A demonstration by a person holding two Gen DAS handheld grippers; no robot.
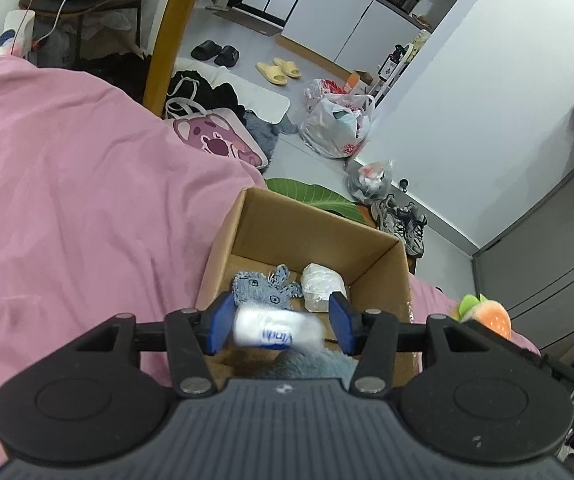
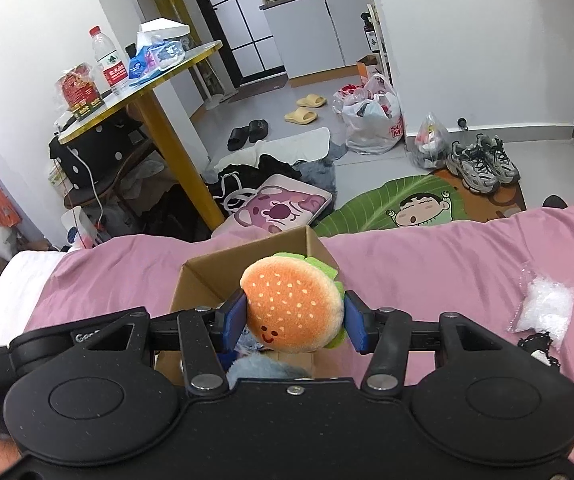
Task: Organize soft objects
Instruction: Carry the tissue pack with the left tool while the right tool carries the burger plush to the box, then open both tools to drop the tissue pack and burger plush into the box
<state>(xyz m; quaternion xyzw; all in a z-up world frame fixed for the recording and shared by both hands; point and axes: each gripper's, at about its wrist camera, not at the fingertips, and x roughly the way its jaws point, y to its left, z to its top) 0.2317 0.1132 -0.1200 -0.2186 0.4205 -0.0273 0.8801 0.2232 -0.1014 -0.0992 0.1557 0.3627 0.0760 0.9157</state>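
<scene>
A: Left gripper [image 1: 280, 330], blue pads about half apart. Between them a small white tissue pack with blue print [image 1: 277, 331], blurred. The left pad looks to press its end. At the right end I see a gap before the pad, so I cannot tell if the grip is firm.

B: Where is it?

A: Over the open brown cardboard box [image 1: 287, 224] that sits on the pink bedsheet [image 1: 67, 200]. Inside the box: a flat blue-grey knitted animal toy [image 1: 265, 286] and, just beside it, a white lump wrapped in clear plastic [image 1: 321, 284], both on the box floor. A fluffy pale-blue soft thing [image 1: 307, 362] lies nearer the camera, under the pack.

B: Right side?

A: Right gripper [image 2: 295, 320], jaws also about half apart, clamped on a round plush hamburger with an orange bun, green felt lettuce and a stitched smile [image 2: 293, 312]. Both pads [image 2: 234, 320] touch its sides. It hangs over the near part of the same box [image 2: 207, 276]. From the left wrist view the plush [image 1: 487, 316] shows at the right, beyond the box edge.

B: Anything else on the bed?

A: A clear plastic bag of white stuffing [image 2: 547, 308] well to the right, with a small black lacy item [image 2: 539, 346] just beside it. On the floor beyond: a green leaf-shaped rug with a cartoon child [image 2: 391, 204].
</scene>
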